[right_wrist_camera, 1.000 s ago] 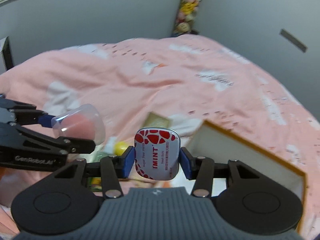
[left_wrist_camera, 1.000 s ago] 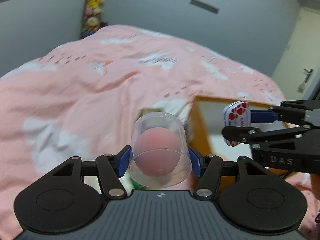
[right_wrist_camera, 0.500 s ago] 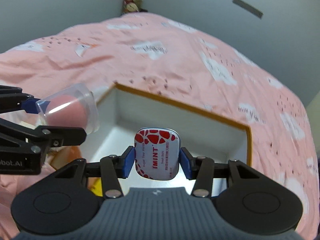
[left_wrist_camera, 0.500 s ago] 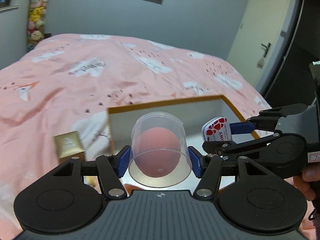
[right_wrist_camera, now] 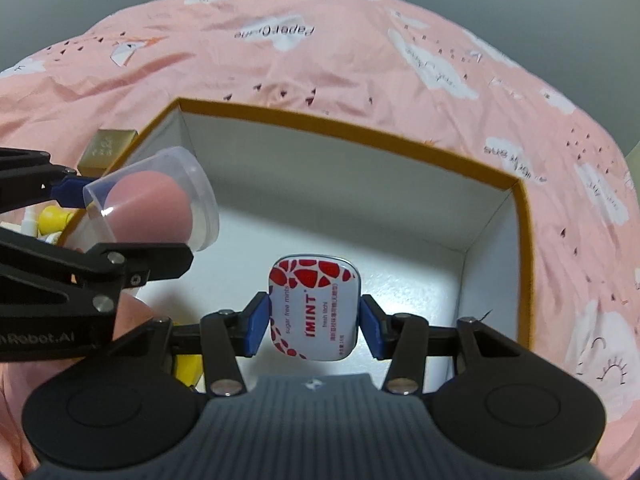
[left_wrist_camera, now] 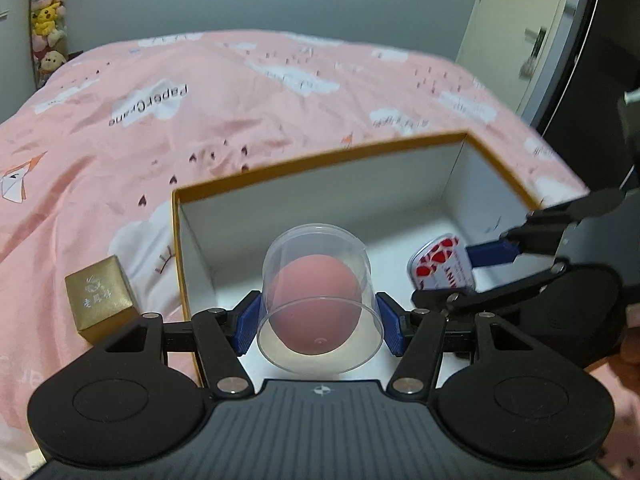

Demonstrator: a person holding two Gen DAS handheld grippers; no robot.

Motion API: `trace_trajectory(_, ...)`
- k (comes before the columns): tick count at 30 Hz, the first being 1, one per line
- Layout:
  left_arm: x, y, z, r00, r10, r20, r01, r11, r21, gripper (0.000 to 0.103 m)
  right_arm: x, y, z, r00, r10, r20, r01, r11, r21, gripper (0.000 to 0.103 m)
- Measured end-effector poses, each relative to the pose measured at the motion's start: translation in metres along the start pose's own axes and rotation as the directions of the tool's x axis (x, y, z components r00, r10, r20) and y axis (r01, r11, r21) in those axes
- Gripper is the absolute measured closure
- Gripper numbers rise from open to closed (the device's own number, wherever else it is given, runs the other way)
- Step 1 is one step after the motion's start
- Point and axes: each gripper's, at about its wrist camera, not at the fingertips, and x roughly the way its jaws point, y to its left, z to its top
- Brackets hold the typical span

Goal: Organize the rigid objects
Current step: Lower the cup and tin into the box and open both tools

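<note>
Left gripper [left_wrist_camera: 319, 322] clamps a clear cup [left_wrist_camera: 318, 300], right gripper [right_wrist_camera: 314, 322] a mint tin [right_wrist_camera: 313, 307], above the open box [right_wrist_camera: 360, 130]; gold box [left_wrist_camera: 102, 298] beside it on the bed [left_wrist_camera: 200, 100].

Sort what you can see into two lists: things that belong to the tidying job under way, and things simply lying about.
Part of the job:
- left gripper, shut on the clear capsule with a pink ball inside
- right gripper, shut on the mint tin
- open box, both grippers over it

Lying about:
- gold box beside the open box
- plush toys by the wall
- pink bedspread
</note>
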Motion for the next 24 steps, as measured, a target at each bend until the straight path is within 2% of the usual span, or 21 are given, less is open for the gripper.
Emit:
trace_trajectory(5,0.01,-0.008,-0.001,0.996,0.066,-0.066,-0.059,0.993,0.1,0.034,0.015,-0.001,0.0,0.999,0.016,-0.038,-0.015,1.0,0.009,0.055)
trace_trajectory(12,0.027,-0.011,-0.011,0.983,0.104,-0.151,-0.083,0.987,0.139,0.033,0.023,0.0,-0.002,0.998,0.047,-0.047,-0.045,0.998,0.033,0.055)
trace_trajectory(19,0.026,-0.014,-0.013,0.982,0.117,-0.148,-0.093,0.983,0.161,0.03,0.025,0.001,-0.006,0.997,0.057,-0.056,-0.055,0.998,0.041,0.055)
trace_trajectory(24,0.021,-0.01,-0.012,0.989,0.091,-0.119,-0.077,0.99,0.12,0.023,0.022,0.0,-0.01,0.997,0.054,-0.053,-0.051,0.997,0.049,0.055)
